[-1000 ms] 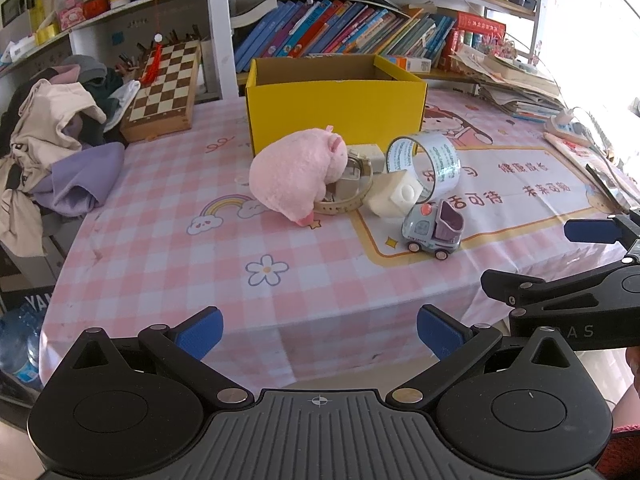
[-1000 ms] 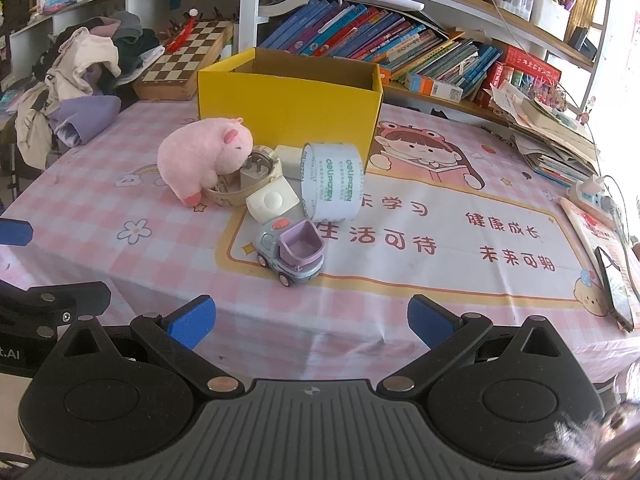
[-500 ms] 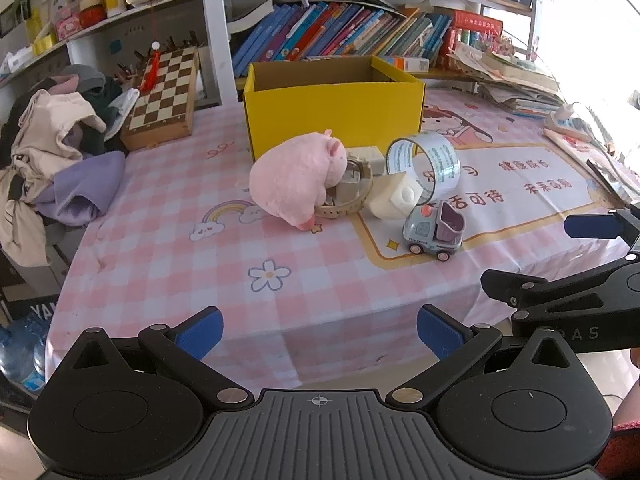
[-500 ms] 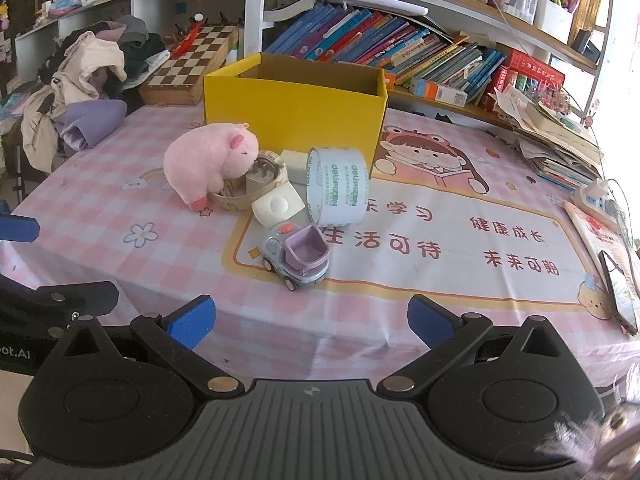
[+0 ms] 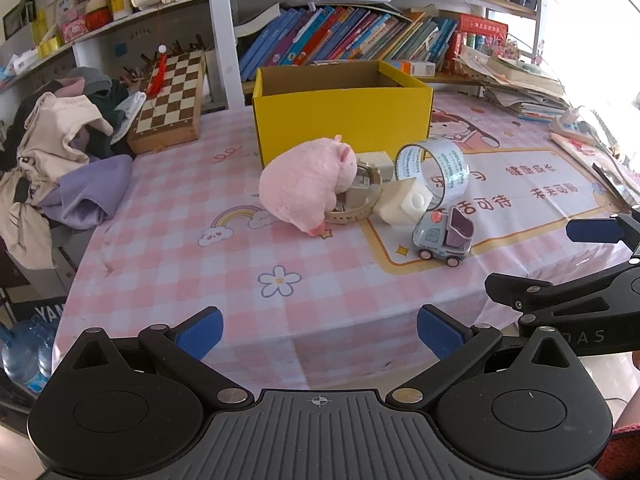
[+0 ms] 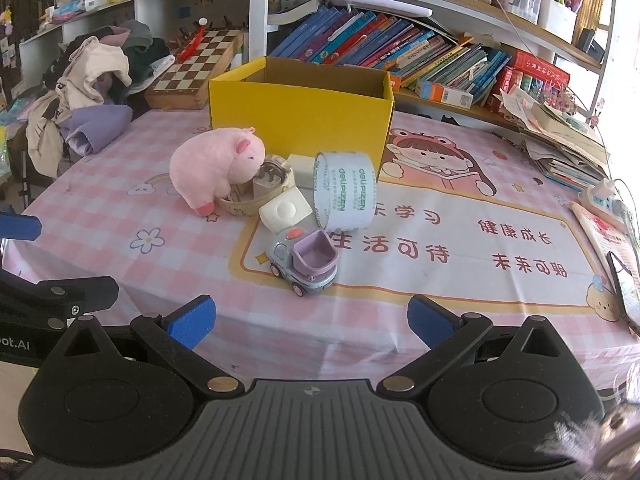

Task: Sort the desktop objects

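The toy truck (image 6: 305, 265) stands on the tablecloth (image 6: 440, 300) nearest the table's front edge, straight ahead of the right gripper (image 6: 310, 318), whose jaws are wide and empty like the left gripper's (image 5: 318, 332), so the right seems nearer.

Pink plush pig (image 5: 306, 187), yellow box (image 5: 343, 119), pink-checked tablecloth (image 5: 192, 216).

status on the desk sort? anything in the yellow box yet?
Done: nothing visibly; the yellow box interior is mostly hidden. In hand: nothing; left gripper and right gripper are open at the table edge. Left: pink plush pig, tape roll, toy truck, white cube and the small basket all sit on the tablecloth.
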A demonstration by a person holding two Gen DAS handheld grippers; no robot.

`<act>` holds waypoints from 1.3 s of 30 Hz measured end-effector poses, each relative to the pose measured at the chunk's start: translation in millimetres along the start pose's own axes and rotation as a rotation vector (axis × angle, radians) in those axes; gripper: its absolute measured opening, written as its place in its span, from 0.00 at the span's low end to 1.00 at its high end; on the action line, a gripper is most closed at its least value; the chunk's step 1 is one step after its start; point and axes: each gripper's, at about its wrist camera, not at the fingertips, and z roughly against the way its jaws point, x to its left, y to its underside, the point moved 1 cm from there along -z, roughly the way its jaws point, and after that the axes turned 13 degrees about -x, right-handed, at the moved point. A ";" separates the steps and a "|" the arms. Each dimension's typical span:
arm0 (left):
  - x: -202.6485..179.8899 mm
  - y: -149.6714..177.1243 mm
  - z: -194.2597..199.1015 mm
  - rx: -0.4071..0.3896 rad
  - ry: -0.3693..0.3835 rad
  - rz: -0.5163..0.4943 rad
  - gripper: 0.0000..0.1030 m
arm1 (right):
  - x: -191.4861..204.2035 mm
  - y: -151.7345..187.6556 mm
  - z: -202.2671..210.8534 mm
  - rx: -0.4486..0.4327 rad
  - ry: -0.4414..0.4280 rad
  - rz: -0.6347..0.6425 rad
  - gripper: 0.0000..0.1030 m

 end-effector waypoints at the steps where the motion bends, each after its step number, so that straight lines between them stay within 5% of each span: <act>1: 0.0 -0.1 -0.1 0.000 0.000 0.000 1.00 | 0.0 0.0 0.0 0.000 0.000 -0.001 1.00; 18: 3.1 -2.6 1.4 -0.013 -0.001 0.020 1.00 | 12.8 -9.4 -5.6 -0.041 -0.038 0.148 1.00; 27: 6.1 -1.9 4.3 -0.021 0.019 0.027 1.00 | 4.2 -6.1 1.4 -0.054 0.039 0.056 1.00; 39: 9.4 -3.4 4.2 -0.040 0.024 0.012 1.00 | 8.1 -7.1 1.2 -0.036 0.006 0.042 1.00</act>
